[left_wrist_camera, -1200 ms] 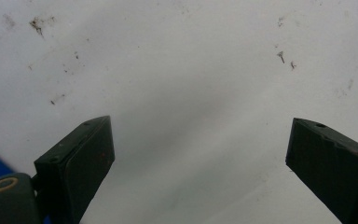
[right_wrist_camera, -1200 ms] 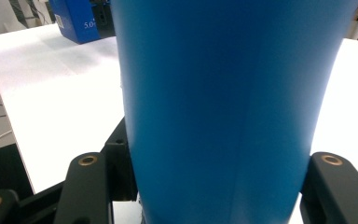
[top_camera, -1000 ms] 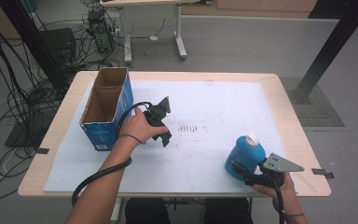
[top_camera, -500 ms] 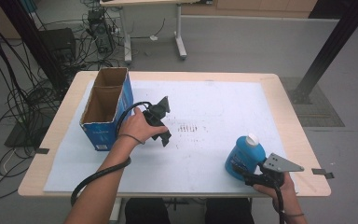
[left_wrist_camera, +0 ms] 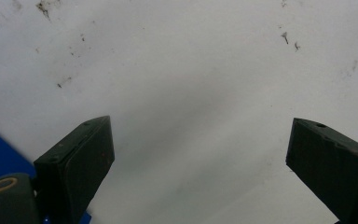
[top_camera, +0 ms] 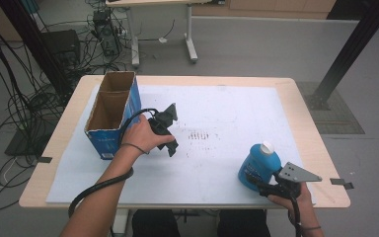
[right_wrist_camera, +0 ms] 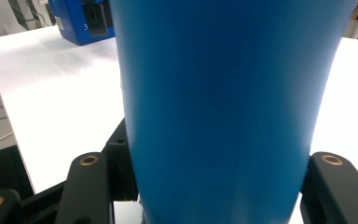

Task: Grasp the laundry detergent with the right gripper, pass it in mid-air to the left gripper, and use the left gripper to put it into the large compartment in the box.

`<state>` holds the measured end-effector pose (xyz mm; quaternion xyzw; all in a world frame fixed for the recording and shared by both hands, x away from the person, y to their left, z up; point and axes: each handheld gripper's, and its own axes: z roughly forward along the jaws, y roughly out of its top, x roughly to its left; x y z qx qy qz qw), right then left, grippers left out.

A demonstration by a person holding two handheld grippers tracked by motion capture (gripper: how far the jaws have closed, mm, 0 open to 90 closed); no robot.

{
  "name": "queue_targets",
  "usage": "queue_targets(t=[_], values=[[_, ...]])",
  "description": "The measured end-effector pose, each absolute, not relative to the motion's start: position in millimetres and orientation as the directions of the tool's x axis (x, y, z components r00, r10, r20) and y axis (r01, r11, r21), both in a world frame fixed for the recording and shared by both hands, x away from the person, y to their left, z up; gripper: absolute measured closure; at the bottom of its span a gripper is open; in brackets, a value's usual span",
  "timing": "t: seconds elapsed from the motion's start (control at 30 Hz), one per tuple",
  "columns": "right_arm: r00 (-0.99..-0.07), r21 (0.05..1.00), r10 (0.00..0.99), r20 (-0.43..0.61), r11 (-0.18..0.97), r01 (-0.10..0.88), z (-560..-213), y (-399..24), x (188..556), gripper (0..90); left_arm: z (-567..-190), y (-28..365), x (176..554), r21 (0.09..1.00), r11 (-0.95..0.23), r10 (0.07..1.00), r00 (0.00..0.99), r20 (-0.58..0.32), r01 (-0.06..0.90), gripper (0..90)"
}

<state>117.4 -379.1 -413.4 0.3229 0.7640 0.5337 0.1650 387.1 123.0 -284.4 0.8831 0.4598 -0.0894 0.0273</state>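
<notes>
1. The blue plastic bottle with a white cap (top_camera: 259, 165) stands upright on the white paper sheet (top_camera: 217, 106), well to the right of the open blue cardboard box (top_camera: 111, 114), near the sheet's front edge.
2. The right gripper (top_camera: 253, 178) clamps the bottle low on its body, a jaw on either side.
3. The bottle looks rigid with smooth, slippery walls, possibly heavy with liquid; I judge this low grip risks tipping, and mid-body is safer.
4. The left gripper (top_camera: 171, 146) hovers just right of the box, jaws spread wide, holding nothing.
5. Compared with a second ago, nothing differs: bottle, box and both grippers sit in the same places.
</notes>
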Motion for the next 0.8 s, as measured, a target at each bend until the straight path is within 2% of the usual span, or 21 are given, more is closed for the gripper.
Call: queue_targets(t=[0.53,0.8], values=[[-0.729,0.917,0.678,0.094,0.226,0.328,-410,-377,118,41.9,-280,125,386,-0.019,-0.587,0.796,0.573,-0.193,0.809,8.0],[-0.732,0.923,0.676,0.091,0.22,0.317,-395,-374,122,41.9,-279,122,385,-0.016,-0.595,0.79,0.581,-0.195,0.804,8.0]])
